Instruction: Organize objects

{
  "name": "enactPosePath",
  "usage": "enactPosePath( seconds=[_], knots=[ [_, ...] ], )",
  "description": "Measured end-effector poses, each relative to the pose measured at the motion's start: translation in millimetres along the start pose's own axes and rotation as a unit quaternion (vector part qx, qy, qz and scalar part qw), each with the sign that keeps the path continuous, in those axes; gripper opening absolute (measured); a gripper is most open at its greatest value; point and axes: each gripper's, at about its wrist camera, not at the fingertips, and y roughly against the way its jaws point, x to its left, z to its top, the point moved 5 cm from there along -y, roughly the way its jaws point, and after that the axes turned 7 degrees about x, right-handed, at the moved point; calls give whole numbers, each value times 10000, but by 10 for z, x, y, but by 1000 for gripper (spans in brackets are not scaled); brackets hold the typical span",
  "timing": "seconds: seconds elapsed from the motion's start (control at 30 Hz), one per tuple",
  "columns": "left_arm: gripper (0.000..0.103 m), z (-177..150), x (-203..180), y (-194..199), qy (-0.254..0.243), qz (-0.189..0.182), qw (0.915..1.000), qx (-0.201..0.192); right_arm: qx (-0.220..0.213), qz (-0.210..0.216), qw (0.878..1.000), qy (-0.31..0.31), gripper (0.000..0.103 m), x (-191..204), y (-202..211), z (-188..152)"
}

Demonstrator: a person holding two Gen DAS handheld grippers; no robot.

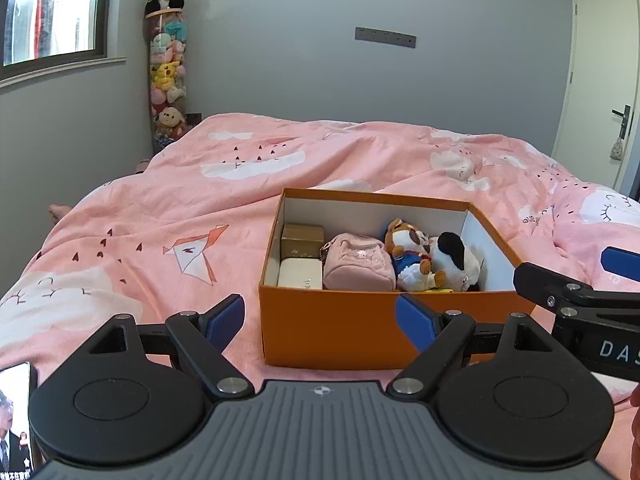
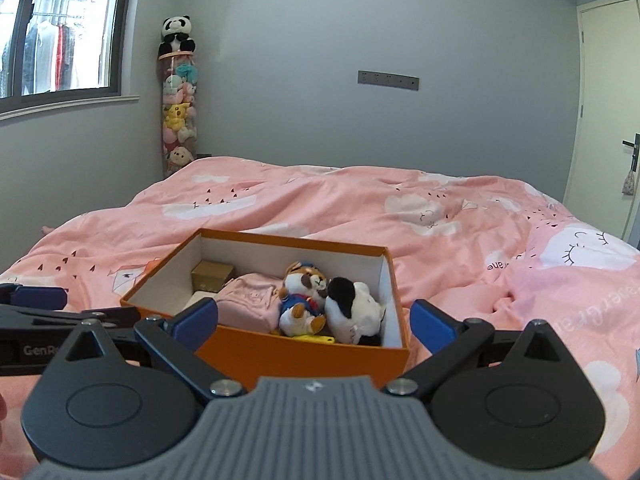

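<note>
Left gripper (image 1: 320, 320) and right gripper (image 2: 314, 320): both released, holding nothing. Orange box (image 1: 332, 328) at 12 o'clock holds pink pouch (image 1: 358, 262) and plush toys

Bed (image 1: 132, 216) under rumpled pink quilt with cloud and origami prints. Open orange box (image 1: 332, 320) directly on quilt, near bed's near edge, right of centre in left wrist view.
</note>
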Motion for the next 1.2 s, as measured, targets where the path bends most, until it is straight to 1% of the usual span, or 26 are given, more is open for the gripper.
enactPosePath(
  seconds=[0.2,1.2],
  knots=[
    [98,-28,-35,56,-106,6,9999,-61,35,15,10000,-79,102,-14,43,-30],
    [98,-41,-62,110,-236,-4,9996,-158,218,100,9994,-238,102,-49,60,-131]
  ],
)
